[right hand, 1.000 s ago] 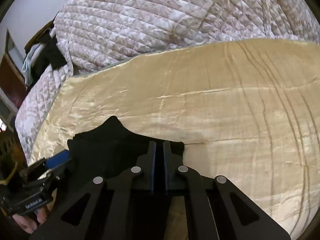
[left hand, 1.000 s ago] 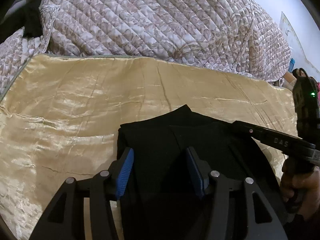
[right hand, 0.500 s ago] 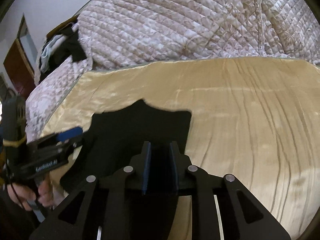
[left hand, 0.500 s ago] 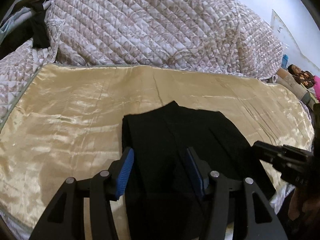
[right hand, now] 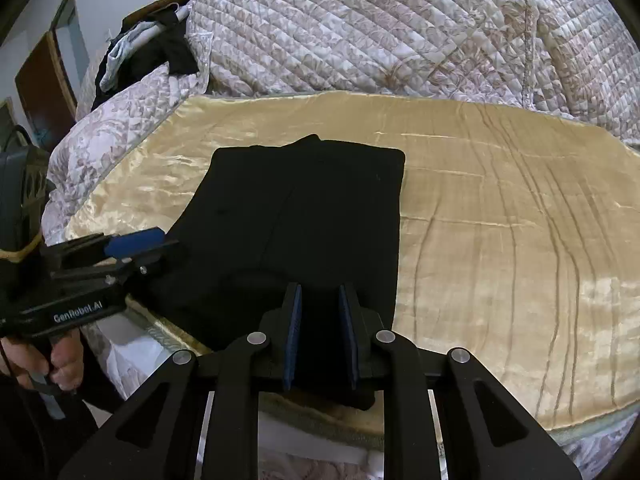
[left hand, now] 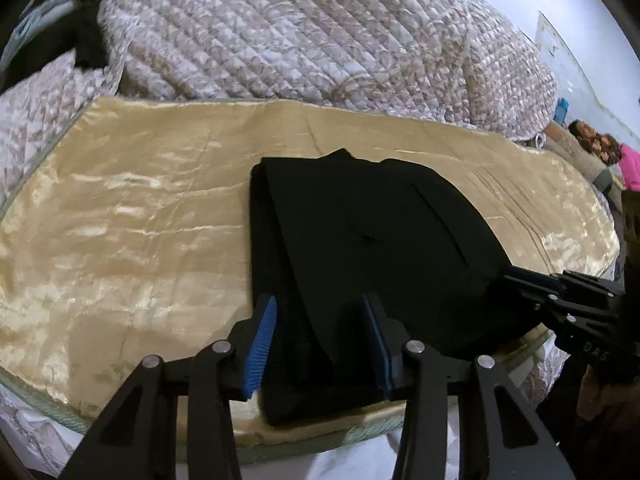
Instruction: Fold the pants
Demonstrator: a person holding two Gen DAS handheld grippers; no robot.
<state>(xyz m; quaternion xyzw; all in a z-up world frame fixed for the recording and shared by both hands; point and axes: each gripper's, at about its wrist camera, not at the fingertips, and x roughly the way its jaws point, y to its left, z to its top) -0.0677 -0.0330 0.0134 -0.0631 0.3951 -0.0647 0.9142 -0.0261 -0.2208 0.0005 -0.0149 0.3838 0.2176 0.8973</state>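
Note:
The black pants (left hand: 360, 240) lie folded into a compact rectangle on a gold satin sheet (left hand: 140, 220), near the bed's front edge. My left gripper (left hand: 318, 308) hovers over the near left end of the pants. Its blue pads stand apart and its jaws are closing, with cloth showing between them but not pinched. In the right wrist view the pants (right hand: 304, 208) fill the middle. My right gripper (right hand: 320, 292) is over their near right end, open by a narrow gap, with nothing clamped. Each gripper also shows in the other's view: the right gripper (left hand: 520, 280) and the left gripper (right hand: 152, 240).
A bulky quilted bedspread (left hand: 300, 32) is heaped behind the gold sheet (right hand: 500, 240). A pile of dark and pale clothes (right hand: 148, 48) lies at the far left. A hand (right hand: 60, 360) grips the left handle. The bed's front edge runs just under both grippers.
Both grippers have drawn back toward the bed's front edge, so more of the folded pants shows. The right gripper went from shut to slightly open. The left pads have come a little closer.

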